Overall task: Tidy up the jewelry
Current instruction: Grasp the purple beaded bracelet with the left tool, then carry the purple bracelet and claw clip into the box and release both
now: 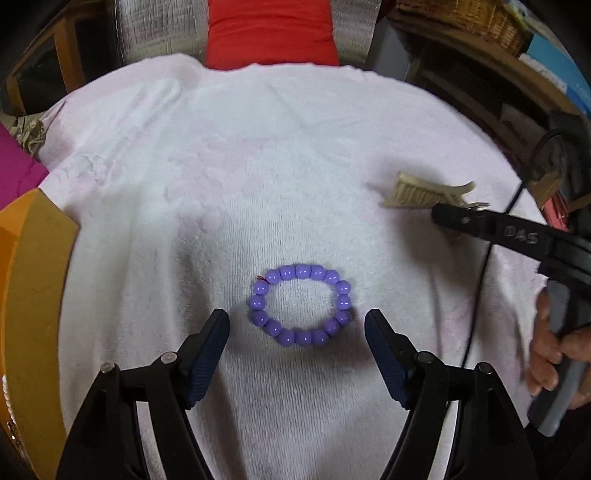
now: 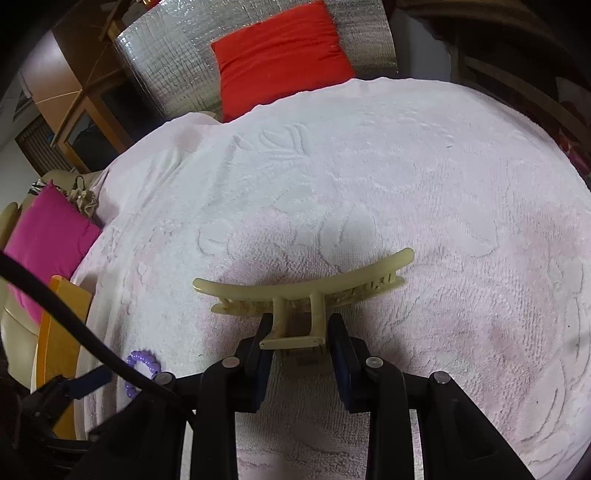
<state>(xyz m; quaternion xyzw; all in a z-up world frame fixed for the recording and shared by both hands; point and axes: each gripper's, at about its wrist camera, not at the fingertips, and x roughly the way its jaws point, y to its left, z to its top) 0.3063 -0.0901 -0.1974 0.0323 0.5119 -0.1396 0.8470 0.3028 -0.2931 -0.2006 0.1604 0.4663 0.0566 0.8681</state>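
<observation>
A purple bead bracelet (image 1: 301,304) lies flat on the pale pink towel (image 1: 258,166). My left gripper (image 1: 297,315) hovers over its near side, open, with one finger on each side of the ring and neither touching it. A beige hair claw clip (image 2: 303,284) rests at the right of the towel. My right gripper (image 2: 301,321) is shut on the clip's handle tabs, pads pressing from both sides. The left wrist view shows the same clip (image 1: 417,192) with the right gripper's fingertip (image 1: 448,216) at it and a person's hand (image 1: 550,354) on the grip. The bracelet (image 2: 142,363) shows at the lower left of the right wrist view.
An orange box (image 1: 33,295) stands at the towel's left edge, also seen as the orange box (image 2: 62,332). A magenta cushion (image 2: 48,240) lies left, a red cushion (image 2: 280,55) at the back. A black cable (image 1: 484,280) trails over the towel's right side. A wicker basket (image 1: 465,18) sits far right.
</observation>
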